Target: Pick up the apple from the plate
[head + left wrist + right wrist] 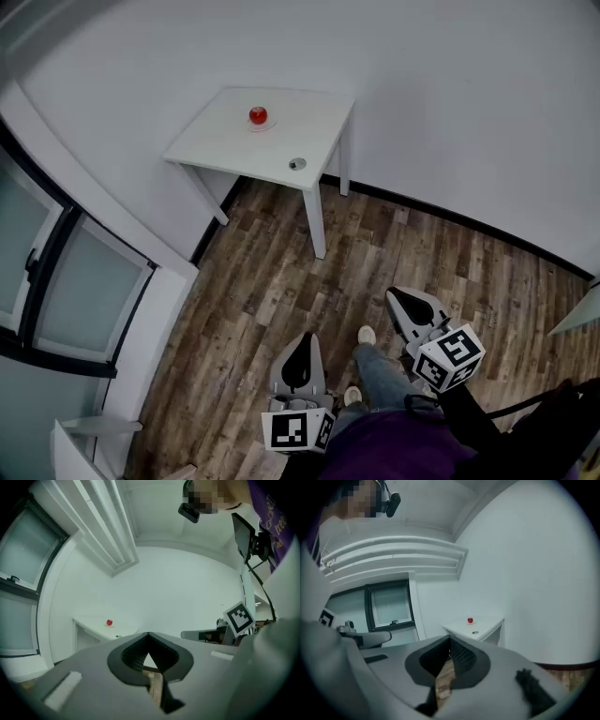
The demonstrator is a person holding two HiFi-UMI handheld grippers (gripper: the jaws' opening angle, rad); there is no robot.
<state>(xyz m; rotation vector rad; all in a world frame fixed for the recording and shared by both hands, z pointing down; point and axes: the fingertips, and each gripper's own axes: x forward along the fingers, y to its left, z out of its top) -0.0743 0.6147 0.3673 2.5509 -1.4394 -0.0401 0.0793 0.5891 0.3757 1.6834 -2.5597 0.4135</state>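
Note:
A red apple [258, 115] sits on a small clear plate [263, 126] on a white table [234, 141] against the far wall. Both grippers are low over the wooden floor, far short of the table. My left gripper [305, 338] is shut with nothing in it, and my right gripper [397, 296] also has its jaws together and empty. The left gripper view shows the apple [109, 622] small and far beyond the closed tips [148, 634]. From the right gripper view the apple [469, 620] lies well ahead of the shut jaws [450, 639].
A small grey round thing [297, 164] lies near the table's front edge. Glass doors with dark frames [56, 281] line the left side. White walls meet behind the table. The person's legs and shoes [366, 336] stand between the grippers on the wood floor.

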